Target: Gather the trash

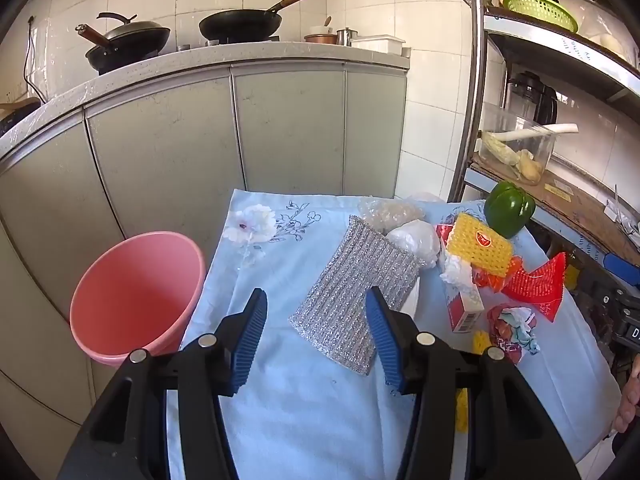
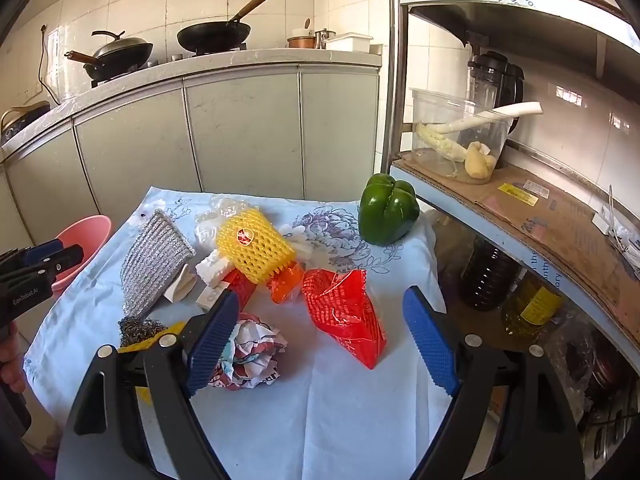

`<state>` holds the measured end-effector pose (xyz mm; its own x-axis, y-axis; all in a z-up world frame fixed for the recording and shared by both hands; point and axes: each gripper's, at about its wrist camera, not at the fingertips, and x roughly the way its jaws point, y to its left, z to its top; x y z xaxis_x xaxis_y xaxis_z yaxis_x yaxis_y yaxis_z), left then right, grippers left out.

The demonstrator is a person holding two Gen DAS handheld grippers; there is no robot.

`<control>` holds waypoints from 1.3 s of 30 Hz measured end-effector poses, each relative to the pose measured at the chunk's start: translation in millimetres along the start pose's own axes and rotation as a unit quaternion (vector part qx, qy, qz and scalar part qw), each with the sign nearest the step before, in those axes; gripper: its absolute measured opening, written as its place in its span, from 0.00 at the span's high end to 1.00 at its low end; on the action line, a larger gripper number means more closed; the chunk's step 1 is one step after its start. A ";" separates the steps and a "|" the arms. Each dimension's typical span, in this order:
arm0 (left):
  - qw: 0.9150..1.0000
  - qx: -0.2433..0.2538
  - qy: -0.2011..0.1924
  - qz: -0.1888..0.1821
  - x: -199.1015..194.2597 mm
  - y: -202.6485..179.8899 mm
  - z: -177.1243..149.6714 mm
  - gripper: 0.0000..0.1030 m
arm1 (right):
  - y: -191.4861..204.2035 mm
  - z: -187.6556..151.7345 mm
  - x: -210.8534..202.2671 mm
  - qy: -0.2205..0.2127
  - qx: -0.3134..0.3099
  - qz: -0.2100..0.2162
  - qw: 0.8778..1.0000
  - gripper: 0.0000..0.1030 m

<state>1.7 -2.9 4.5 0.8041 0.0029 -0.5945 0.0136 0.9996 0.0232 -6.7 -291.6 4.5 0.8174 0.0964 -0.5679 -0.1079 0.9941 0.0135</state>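
Trash lies on a light blue flowered cloth [image 1: 304, 412]. It includes a silver scouring cloth [image 1: 352, 288], a yellow foam net [image 2: 254, 246], a red wrapper [image 2: 344, 312], a crumpled printed paper [image 2: 252, 352], a small box [image 1: 464, 308] and clear plastic [image 1: 388, 212]. My left gripper [image 1: 316, 332] is open above the near end of the silver cloth, and its pads press on nothing. My right gripper [image 2: 320, 340] stands wide open. The red wrapper lies ahead between its fingers, and the crumpled paper sits by the left finger [image 2: 212, 340]. A pink bin [image 1: 132, 296] stands left of the table.
A green pepper [image 2: 388, 208] sits at the table's far right corner, and a steel wool ball [image 2: 136, 330] near the left edge. A metal shelf [image 2: 520, 200] with a clear tub, bottles and cardboard stands close on the right. Grey kitchen cabinets [image 1: 240, 128] with woks are behind.
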 end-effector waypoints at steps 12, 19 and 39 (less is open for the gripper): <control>1.000 0.001 -0.002 -0.003 3.1 -4.3 4.2 0.50 | 1.5 -2.9 0.5 -0.002 -0.001 0.005 1.000 0.18; 1.000 0.000 -0.004 -0.004 -1.5 -0.9 -1.1 0.48 | 1.4 -2.6 0.4 -0.003 -0.001 0.005 1.000 0.18; 1.000 0.000 -0.001 -0.006 -0.9 1.4 -0.8 0.47 | 1.2 -3.6 1.3 -0.002 -0.001 0.005 1.000 0.18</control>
<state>0.5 -1.5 4.4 0.8056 -0.0083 -0.5924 0.0219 0.9996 0.0158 -7.9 -290.4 0.8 0.8184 0.1063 -0.5647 -0.1166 0.9930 0.0180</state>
